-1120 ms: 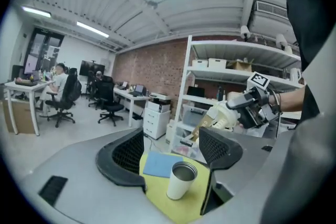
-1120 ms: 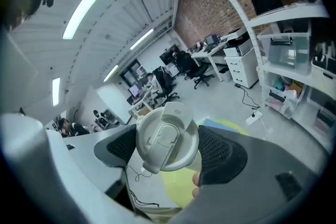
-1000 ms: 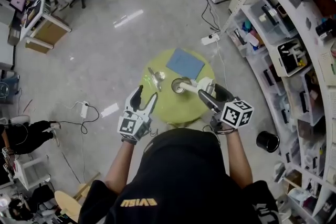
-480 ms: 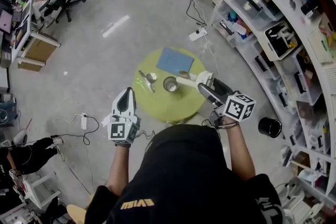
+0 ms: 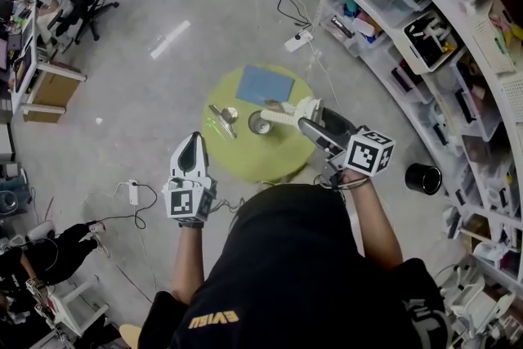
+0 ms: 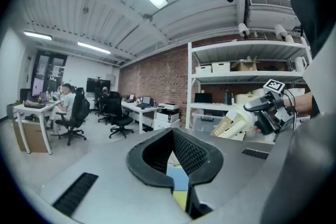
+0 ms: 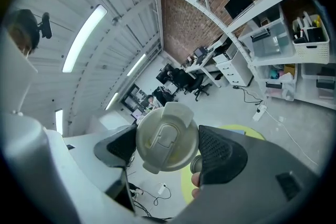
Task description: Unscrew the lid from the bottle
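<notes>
Right gripper pinched the bottle above the desk; left gripper was pressed shut and empty.

The right gripper [image 5: 309,123] had its jaws spread wide around the cream bottle [image 5: 288,115], which lay roughly level over the right side of the round yellow-green desk [image 5: 245,153], its lid [image 7: 167,138] on and turned back towards that gripper's camera. The left gripper [image 5: 194,145] hung at the desk's near-left edge with its jaws together and nothing between them. On the desk stood a metal cup [image 5: 261,123], with a blue cloth [image 5: 264,84] on the far side.
</notes>
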A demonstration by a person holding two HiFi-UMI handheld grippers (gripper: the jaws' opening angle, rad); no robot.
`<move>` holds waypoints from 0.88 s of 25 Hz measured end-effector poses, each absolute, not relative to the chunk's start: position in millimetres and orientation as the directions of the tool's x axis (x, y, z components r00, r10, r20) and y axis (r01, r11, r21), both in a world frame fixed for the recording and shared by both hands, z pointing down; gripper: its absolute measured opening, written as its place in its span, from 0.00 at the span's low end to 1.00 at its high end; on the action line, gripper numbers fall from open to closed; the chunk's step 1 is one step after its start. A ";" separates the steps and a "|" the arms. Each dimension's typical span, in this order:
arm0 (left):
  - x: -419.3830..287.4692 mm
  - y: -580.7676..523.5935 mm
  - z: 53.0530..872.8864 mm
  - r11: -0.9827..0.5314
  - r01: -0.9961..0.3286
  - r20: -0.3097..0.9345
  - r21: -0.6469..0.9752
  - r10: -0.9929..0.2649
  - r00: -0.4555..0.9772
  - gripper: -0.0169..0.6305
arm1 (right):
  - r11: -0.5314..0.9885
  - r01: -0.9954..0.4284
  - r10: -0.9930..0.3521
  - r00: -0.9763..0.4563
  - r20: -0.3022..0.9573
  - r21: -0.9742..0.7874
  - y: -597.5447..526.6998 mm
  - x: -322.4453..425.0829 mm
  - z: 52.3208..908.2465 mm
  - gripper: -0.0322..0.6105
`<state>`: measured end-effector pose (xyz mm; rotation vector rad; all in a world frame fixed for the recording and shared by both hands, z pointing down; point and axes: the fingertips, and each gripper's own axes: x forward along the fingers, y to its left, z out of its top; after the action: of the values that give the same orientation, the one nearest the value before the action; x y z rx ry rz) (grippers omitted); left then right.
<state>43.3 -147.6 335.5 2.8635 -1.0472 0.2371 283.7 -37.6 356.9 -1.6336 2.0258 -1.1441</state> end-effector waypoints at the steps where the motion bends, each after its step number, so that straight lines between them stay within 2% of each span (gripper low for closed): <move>1: 42.3 -148.8 334.5 -0.763 -0.646 0.172 0.026 -0.633 0.754 0.05 | 0.045 -0.681 -0.919 -0.315 0.237 -0.731 -38.3 282.5 355.1 0.63; 22: 59.9 -143.6 338.6 -0.779 -0.626 0.189 0.036 -0.610 0.770 0.05 | 0.038 -0.666 -0.925 -0.306 0.226 -0.745 -34.8 298.1 354.4 0.63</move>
<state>59.9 -143.6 338.6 2.8639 -1.0029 0.2544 298.1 -34.8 354.4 -1.6168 2.0038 -1.1415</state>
